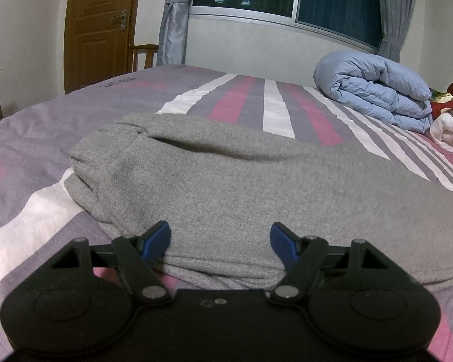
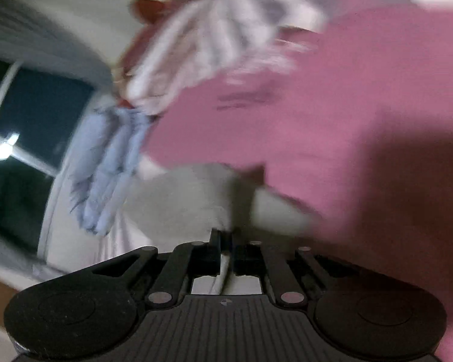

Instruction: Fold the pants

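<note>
Grey pants (image 1: 226,181) lie folded in layers on a bed (image 1: 30,138) with purple, pink and white stripes, well in front of a rolled light-blue duvet (image 1: 374,90) at the bed's far side. The left gripper (image 1: 220,238) sits at the pants' near edge, its blue-tipped fingers (image 1: 157,238) spread wide over the fabric. In the blurred right view, the right gripper (image 2: 226,241) is pressed together on a fold of grey pants cloth (image 2: 190,199).
</note>
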A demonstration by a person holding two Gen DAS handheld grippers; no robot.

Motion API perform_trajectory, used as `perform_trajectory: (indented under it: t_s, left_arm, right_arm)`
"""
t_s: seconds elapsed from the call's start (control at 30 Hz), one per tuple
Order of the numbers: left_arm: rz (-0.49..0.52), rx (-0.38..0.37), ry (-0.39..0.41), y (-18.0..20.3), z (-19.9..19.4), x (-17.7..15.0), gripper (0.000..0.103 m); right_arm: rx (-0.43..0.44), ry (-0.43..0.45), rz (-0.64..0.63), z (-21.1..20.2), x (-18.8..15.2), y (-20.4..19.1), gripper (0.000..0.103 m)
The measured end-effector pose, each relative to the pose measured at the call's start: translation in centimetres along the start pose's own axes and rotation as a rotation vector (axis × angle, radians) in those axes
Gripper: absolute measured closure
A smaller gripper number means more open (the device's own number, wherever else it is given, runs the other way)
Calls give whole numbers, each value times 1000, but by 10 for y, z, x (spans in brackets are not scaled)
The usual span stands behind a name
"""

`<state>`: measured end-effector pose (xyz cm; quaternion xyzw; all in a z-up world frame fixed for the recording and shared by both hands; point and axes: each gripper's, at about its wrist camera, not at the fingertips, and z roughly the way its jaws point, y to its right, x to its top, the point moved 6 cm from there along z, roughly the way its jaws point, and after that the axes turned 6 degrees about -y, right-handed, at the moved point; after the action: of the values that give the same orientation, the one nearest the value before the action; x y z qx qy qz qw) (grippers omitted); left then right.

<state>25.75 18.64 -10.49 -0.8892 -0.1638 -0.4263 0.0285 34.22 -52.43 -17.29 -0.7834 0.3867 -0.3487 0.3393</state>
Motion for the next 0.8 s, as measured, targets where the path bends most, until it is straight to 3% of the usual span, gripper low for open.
perform_trajectory:
  t_s: [0.17,0.2,0.23,0.3,0.33,0.47,0.57,0.6,0.8]
  left_arm:
    - [8,5,0,1,1,0,35]
    - [9,5,0,1,0,0,35]
    - [8,4,0,1,0,0,35]
    - [7,3,0,0,0,0,35]
    - [7,3,0,0,0,0,35]
    - [8,3,-1,0,0,0,35]
    - [8,3,-1,0,0,0,35]
    - [8,4,-1,0,-1,0,35]
    - [3,-2,-1,1,0,0,34]
  right_arm:
    - [56,0,13,-15,3,6,95]
    - [66,-5,26,-19,6,8,86]
    - [83,-3,37,-20,6,9,63]
    - [124,7,40,-23,6,1,40]
    - [120,8,38,-27,6,-4,39]
    - [101,-13,29,-23,2,-11,41]
    - [52,-46,7,-12,-3,-13,74]
    - [29,-52,7,-11,-3,-12,97]
    - [87,21,-59,-51,-11,-33,98]
